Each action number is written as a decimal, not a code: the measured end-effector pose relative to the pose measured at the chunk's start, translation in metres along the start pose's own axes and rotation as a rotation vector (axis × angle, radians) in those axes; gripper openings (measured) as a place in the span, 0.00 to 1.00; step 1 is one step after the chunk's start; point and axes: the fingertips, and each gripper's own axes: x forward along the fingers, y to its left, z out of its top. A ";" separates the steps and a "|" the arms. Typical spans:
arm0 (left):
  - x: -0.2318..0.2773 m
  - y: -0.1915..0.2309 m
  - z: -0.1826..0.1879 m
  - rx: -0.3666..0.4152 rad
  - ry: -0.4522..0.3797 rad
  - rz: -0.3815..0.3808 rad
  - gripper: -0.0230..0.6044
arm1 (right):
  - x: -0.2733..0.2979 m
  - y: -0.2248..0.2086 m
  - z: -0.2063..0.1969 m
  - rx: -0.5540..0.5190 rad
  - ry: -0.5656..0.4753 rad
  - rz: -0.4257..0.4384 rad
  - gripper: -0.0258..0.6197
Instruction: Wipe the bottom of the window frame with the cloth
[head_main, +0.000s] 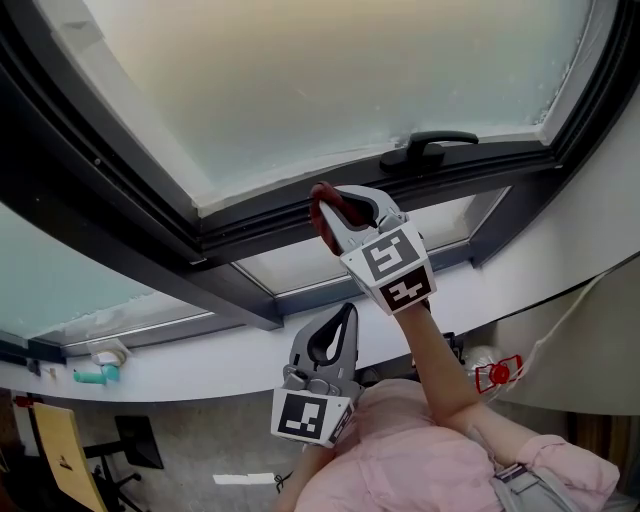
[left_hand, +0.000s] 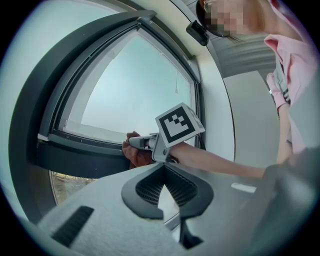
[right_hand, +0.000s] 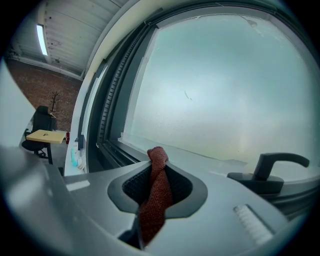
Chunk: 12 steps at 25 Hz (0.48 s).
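Head view: cloth (head_main: 320, 217) in right tool (head_main: 336, 203) against bottom window frame (head_main: 250, 233)

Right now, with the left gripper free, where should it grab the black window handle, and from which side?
Probably take the window handle by its straight lever, past the bend, away from the base. Its bar stands off the frame, so come from the room side, jaws straddling it.

Cloth (right_hand: 155, 200) rust-red, knit-textured; window frame (head_main: 250, 240) dark grey; sleeve (head_main: 400, 460) pink; handle (head_main: 430, 148) black.
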 end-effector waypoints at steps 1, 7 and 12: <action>0.000 -0.003 -0.001 0.003 0.000 0.002 0.03 | -0.001 -0.001 0.000 0.001 -0.001 0.001 0.14; -0.002 -0.013 -0.005 0.005 -0.004 0.024 0.03 | -0.005 -0.010 -0.002 -0.005 0.000 -0.012 0.14; -0.007 -0.015 -0.002 0.009 -0.013 0.037 0.03 | -0.011 -0.020 -0.006 0.006 0.004 -0.033 0.14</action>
